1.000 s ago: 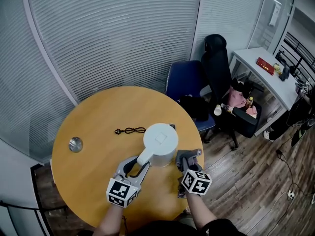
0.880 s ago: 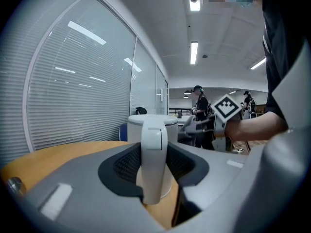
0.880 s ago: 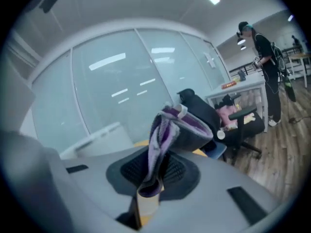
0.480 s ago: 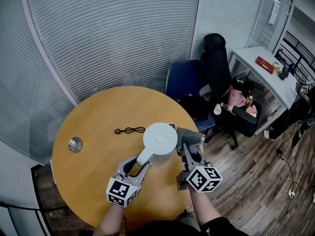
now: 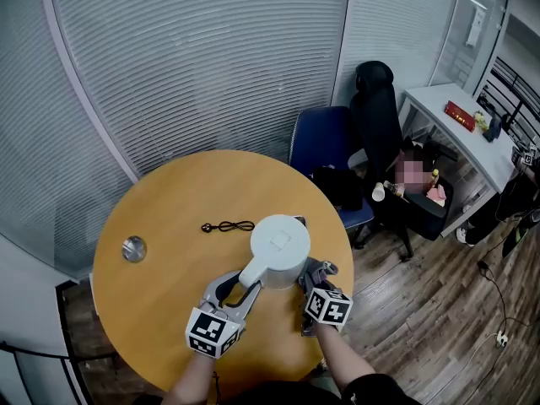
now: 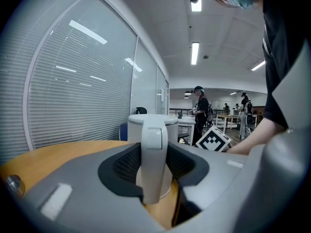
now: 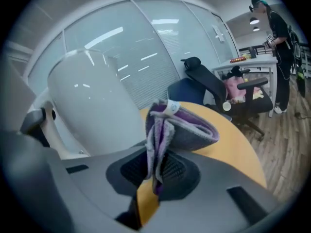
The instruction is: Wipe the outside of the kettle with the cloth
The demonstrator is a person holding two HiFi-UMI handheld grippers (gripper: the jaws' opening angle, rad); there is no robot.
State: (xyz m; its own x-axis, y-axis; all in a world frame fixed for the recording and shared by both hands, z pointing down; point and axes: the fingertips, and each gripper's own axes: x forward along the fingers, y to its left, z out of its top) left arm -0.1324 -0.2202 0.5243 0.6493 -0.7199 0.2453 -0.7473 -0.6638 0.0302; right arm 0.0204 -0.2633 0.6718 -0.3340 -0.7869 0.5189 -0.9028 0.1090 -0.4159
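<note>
Clenching jaws of left gripper (image 6: 154,174) on both sides of handle (image 6: 154,147), with kettle (image 5: 280,251) upright on desk (image 5: 169,226) just beyond those jaws. Pinching cloth (image 7: 181,125) in jaws of right gripper (image 7: 156,171), folds bunched and arching out past the tips, loose end hanging below. Holding low at kettle's side, white wall close on the left of the right jaws; impossible to tell whether cloth is touching it yet.

Likely midway through wiping, judging by the brace-and-wipe stance.

Risks from here: pressing sideways too hard and twisting handle within the left jaws, or tipping kettle toward them. Dragging with only a thin fold pinched and pulling cloth free of the right jaws. Letting hard jaw tips, not cloth, scrape the wall. Working near the desk edge behind the right jaws and dropping cloth to the floor.
</note>
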